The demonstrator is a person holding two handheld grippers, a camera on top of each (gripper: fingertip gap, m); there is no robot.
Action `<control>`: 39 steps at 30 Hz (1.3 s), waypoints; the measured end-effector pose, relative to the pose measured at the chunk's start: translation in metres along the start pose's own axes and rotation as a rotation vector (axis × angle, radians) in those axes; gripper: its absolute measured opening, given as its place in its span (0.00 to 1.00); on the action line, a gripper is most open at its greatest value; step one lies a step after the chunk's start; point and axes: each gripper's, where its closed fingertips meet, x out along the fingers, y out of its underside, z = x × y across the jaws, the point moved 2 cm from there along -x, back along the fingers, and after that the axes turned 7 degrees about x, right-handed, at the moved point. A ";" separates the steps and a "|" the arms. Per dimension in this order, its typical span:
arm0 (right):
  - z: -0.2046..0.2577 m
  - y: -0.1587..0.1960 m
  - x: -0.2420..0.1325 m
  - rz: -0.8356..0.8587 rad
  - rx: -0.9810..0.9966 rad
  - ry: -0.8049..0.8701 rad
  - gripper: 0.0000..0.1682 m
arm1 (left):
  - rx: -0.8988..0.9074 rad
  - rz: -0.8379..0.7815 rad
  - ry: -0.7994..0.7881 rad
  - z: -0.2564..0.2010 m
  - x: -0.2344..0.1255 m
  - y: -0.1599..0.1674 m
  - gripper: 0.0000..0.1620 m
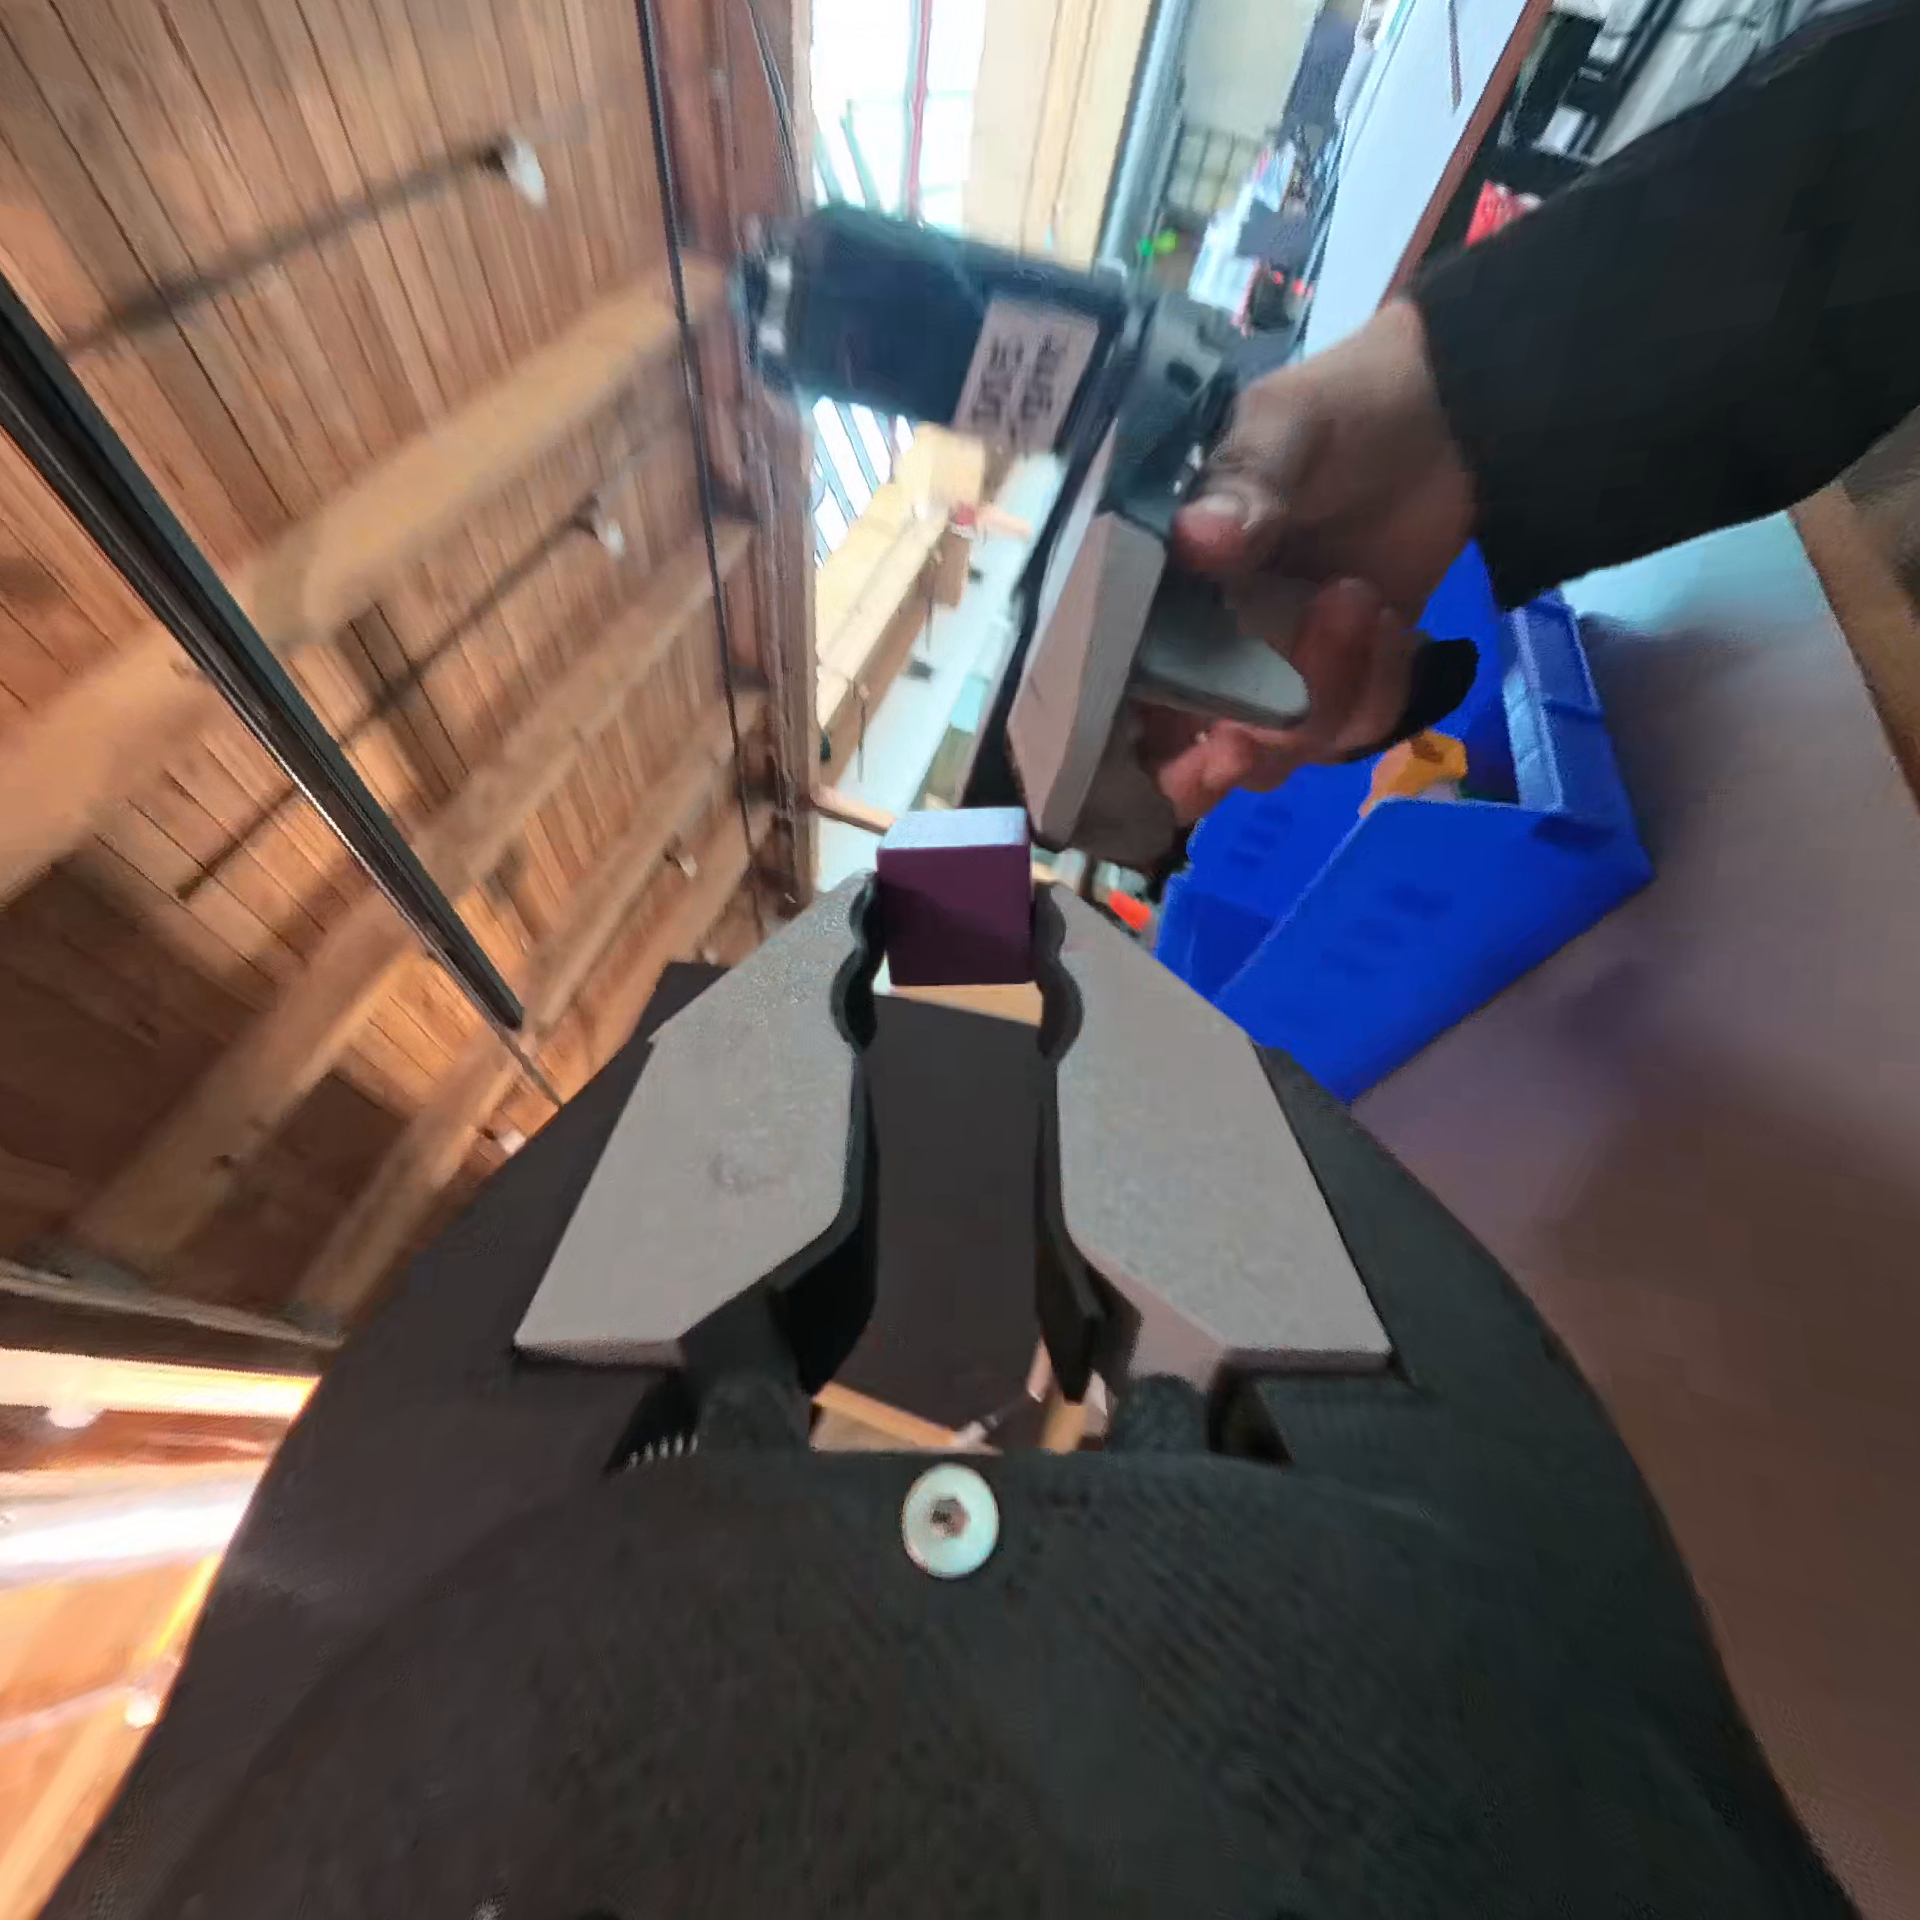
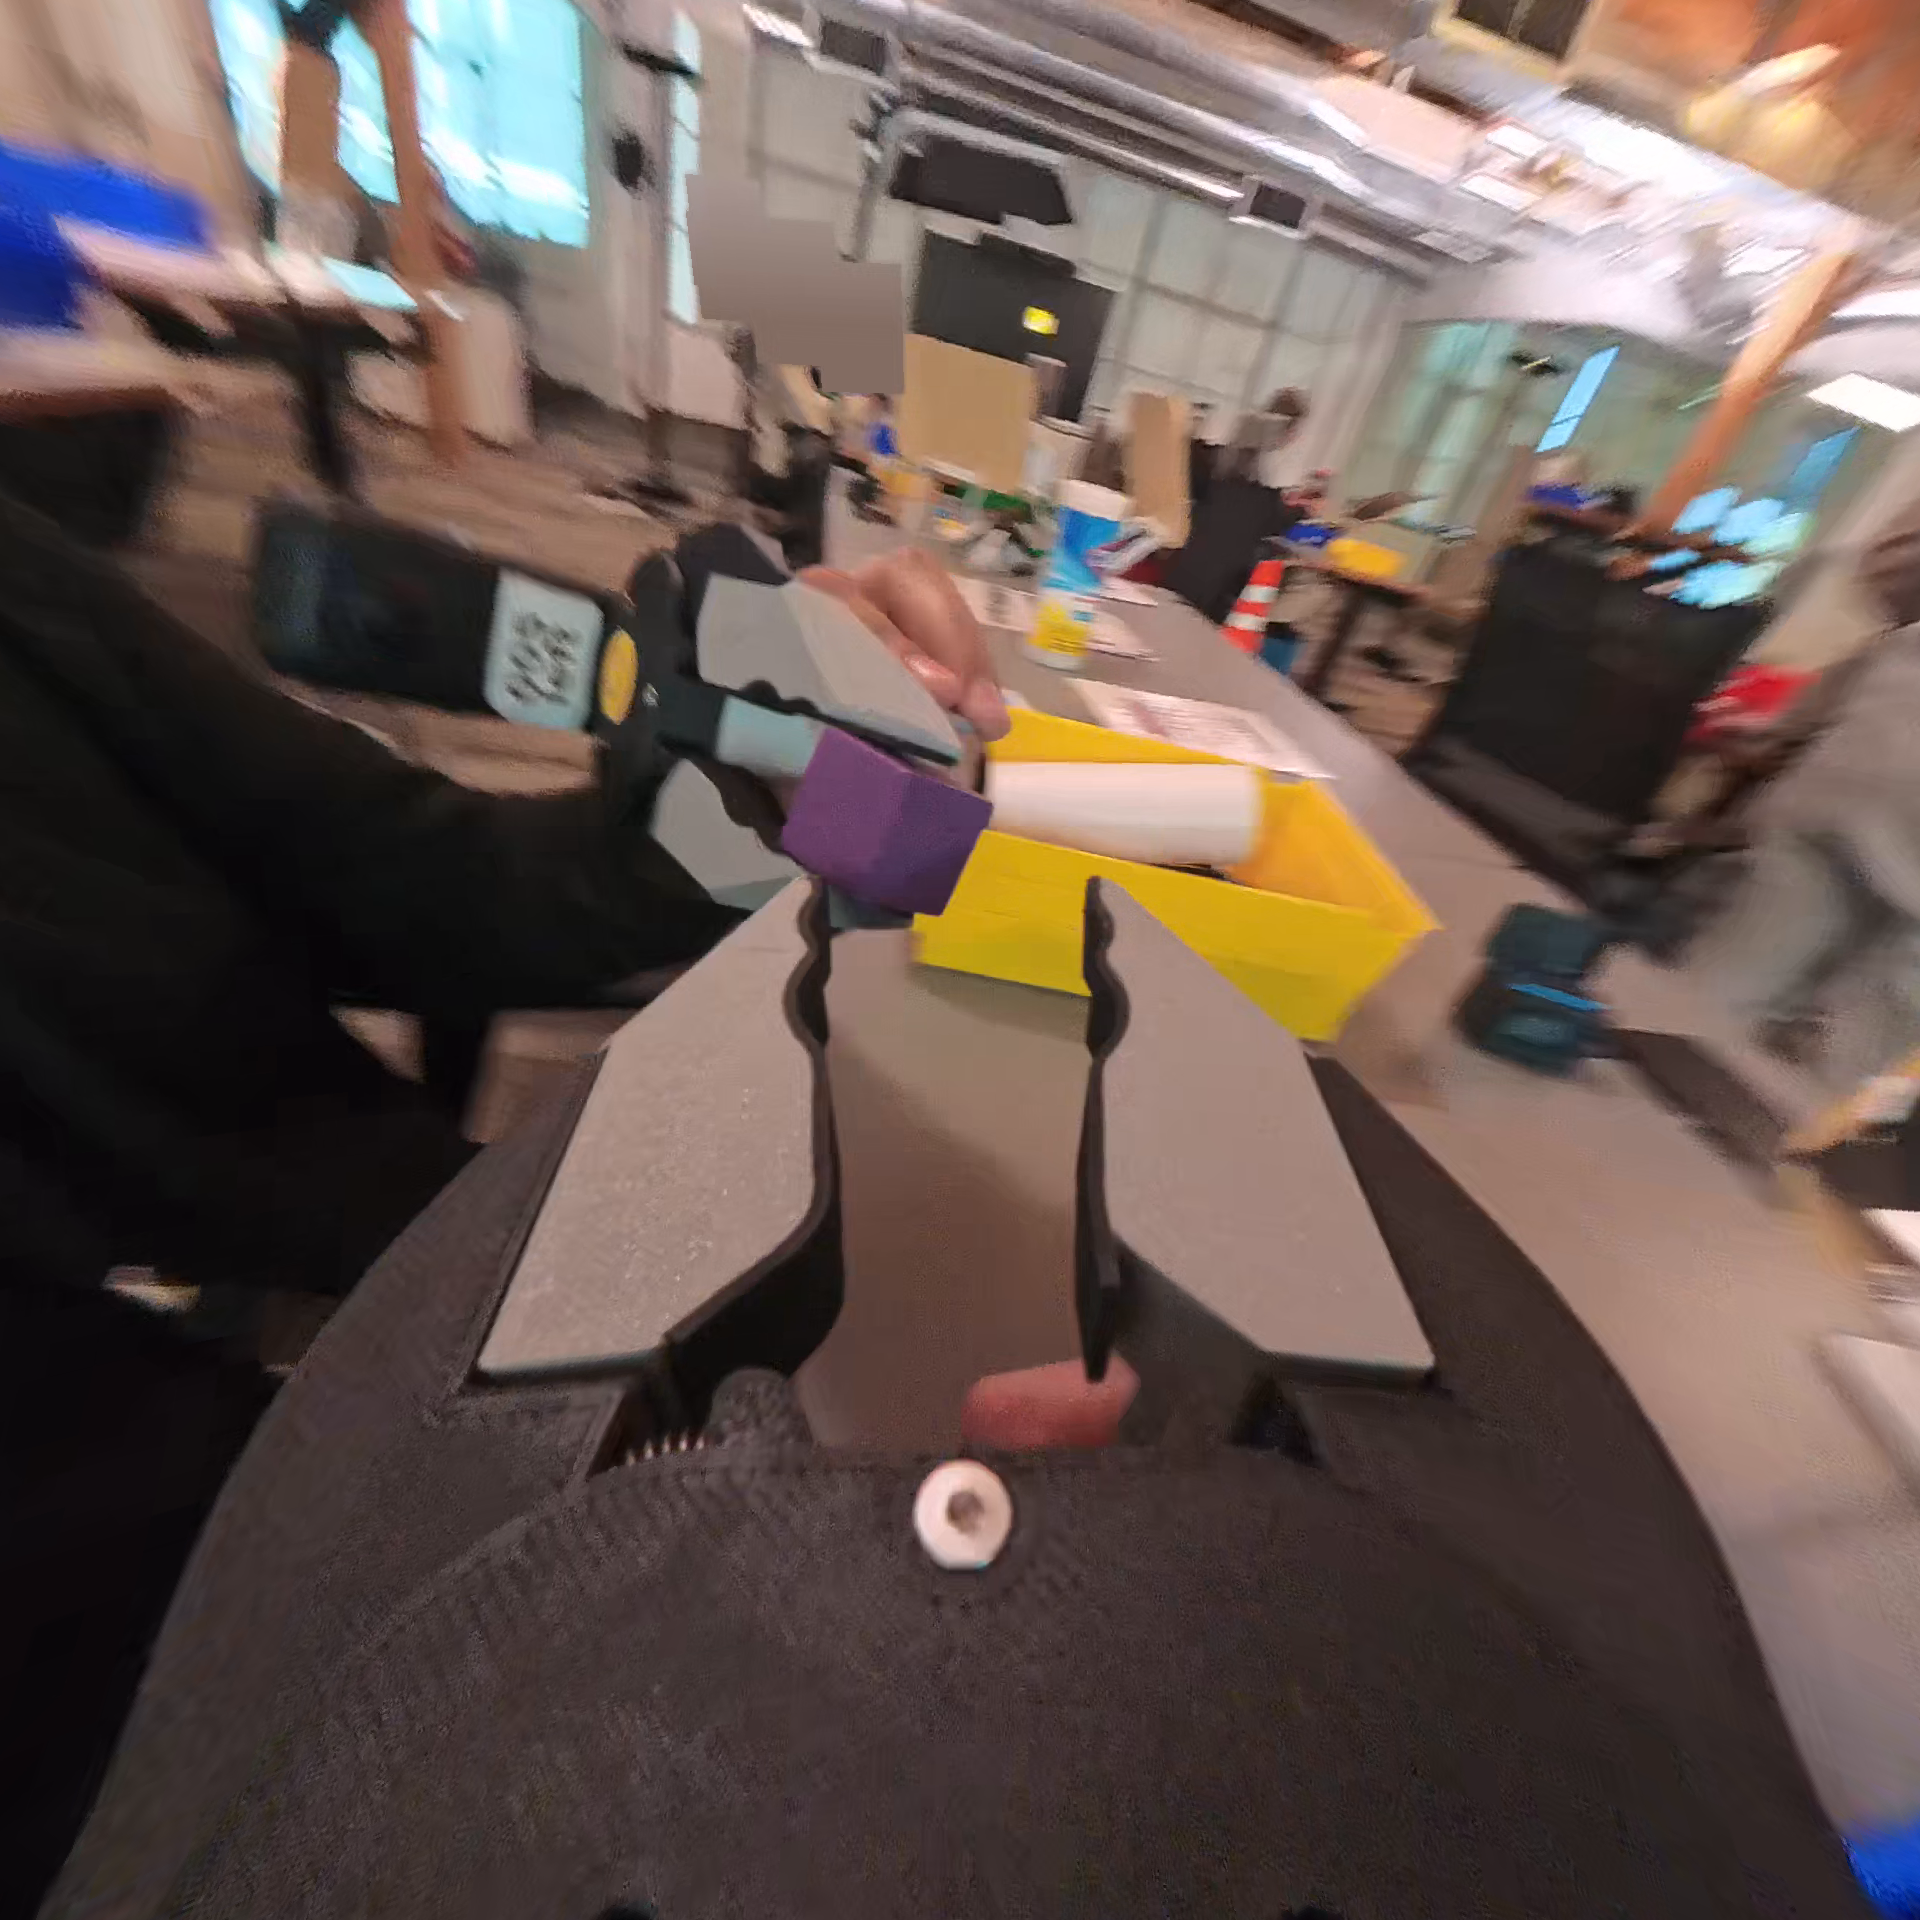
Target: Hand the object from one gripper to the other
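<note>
My left gripper is shut on a purple block, pinched between its two fingertips and held in the air. In the right wrist view the purple block shows in the left gripper, just beyond and slightly left of my own fingertips. My right gripper is open and empty, its jaws apart with the block just ahead of the gap. In the left wrist view the right gripper hangs just above and to the right of the block, held by a hand.
A yellow bin holding a white cylinder sits on the grey table behind the block. A blue bin sits on the table to the right in the left wrist view. A wipes canister and an orange cone stand farther back.
</note>
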 end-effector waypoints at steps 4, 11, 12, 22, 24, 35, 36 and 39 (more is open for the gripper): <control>0.019 -0.002 0.003 -0.035 0.249 -0.254 0.27 | 0.086 -0.089 -0.069 0.005 -0.006 -0.017 0.16; 0.028 -0.022 0.005 -0.177 0.476 -0.462 0.14 | 0.075 -0.103 -0.079 0.009 -0.009 -0.018 0.16; 0.027 -0.020 0.007 -0.166 0.481 -0.461 0.15 | 0.079 -0.085 -0.078 0.008 -0.007 -0.016 0.16; 0.004 -0.018 0.011 -0.142 0.424 -0.296 0.15 | -0.022 0.136 -0.067 0.007 0.007 0.017 0.15; -0.016 -0.026 0.000 -0.186 0.395 -0.164 0.15 | -0.083 0.288 -0.038 0.008 0.008 0.040 0.14; -0.163 0.015 -0.163 0.065 0.041 1.107 0.15 | -0.349 0.514 -0.011 0.012 -0.006 0.093 0.14; -0.173 0.038 -0.171 0.196 0.060 1.147 0.15 | -0.350 0.536 -0.017 0.014 -0.009 0.098 0.14; -0.191 0.097 -0.192 0.517 0.141 1.216 0.24 | -0.401 0.601 -0.023 0.018 -0.018 0.113 0.13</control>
